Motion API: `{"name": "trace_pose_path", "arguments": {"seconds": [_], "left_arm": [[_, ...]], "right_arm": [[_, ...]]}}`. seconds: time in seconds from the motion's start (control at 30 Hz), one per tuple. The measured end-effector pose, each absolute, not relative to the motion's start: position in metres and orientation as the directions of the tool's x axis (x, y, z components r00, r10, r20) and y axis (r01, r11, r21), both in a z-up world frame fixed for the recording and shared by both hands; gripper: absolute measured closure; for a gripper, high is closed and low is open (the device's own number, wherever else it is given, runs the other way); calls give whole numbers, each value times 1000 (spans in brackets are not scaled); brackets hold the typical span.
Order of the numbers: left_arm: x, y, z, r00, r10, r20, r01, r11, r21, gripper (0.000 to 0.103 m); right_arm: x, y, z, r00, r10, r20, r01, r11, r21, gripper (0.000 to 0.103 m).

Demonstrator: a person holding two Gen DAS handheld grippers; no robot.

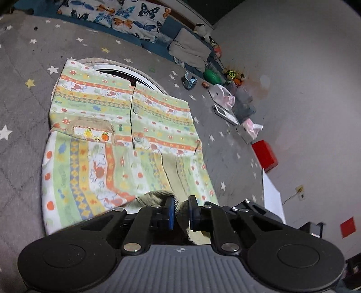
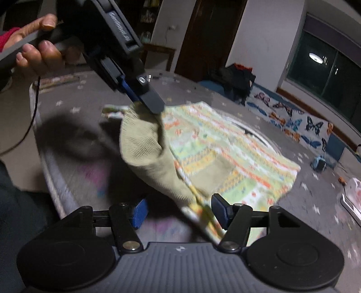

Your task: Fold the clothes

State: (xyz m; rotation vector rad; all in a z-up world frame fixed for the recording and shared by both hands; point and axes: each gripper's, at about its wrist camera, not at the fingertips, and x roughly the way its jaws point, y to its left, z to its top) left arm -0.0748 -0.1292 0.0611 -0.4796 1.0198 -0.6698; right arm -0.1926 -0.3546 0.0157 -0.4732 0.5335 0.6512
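Left claw (image 1: 180, 208) pinching shirt (image 1: 117, 126) cuff; right claw (image 2: 179, 213) agape; red box (image 1: 264, 155) aside.

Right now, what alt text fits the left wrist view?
The left gripper is shut on the khaki cuff of a patterned shirt spread on a grey star rug. A butterfly cushion and red box lie beyond.

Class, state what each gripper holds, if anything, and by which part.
The left gripper pinches the patterned garment by its ribbed olive cuff. The right gripper is open, holding nothing.
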Motion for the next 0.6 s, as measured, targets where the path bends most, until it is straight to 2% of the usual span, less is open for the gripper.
{"name": "trace_pose_path", "arguments": {"seconds": [0.07,0.13,0.17,0.2,0.27,0.43,0.5,0.6], "left_arm": [[-74,-127,61,354,-710,-609,291,702,-650,89],[-78,-122,61,358,-711,-605,313,702,-640,88],[-79,-120,61,361,-712,-603,324,702,-635,86],[-81,-118,61,363,-712,-601,335,701,-629,84],[-85,-113,61,369,-712,-597,358,702,-616,84],[-116,-105,66,499,-607,-619,460,791,-404,56],[-126,-108,62,549,-548,-631,485,824,-293,52],[-142,-113,58,625,-459,-631,506,854,-120,52]], "right_arm": [[-187,-350,18,681,451,-577,-669,705,-238,48],[-176,-350,21,662,474,-580,-673,716,-183,63],[-171,-350,22,652,486,-582,-675,722,-153,77],[-166,-350,24,641,498,-584,-677,726,-123,85],[-155,-355,29,629,514,-583,-662,748,-55,87],[-135,-362,41,620,531,-578,-627,778,42,92],[-132,-363,42,623,529,-576,-620,783,49,92],[-128,-362,43,628,525,-575,-611,790,54,92]]}}
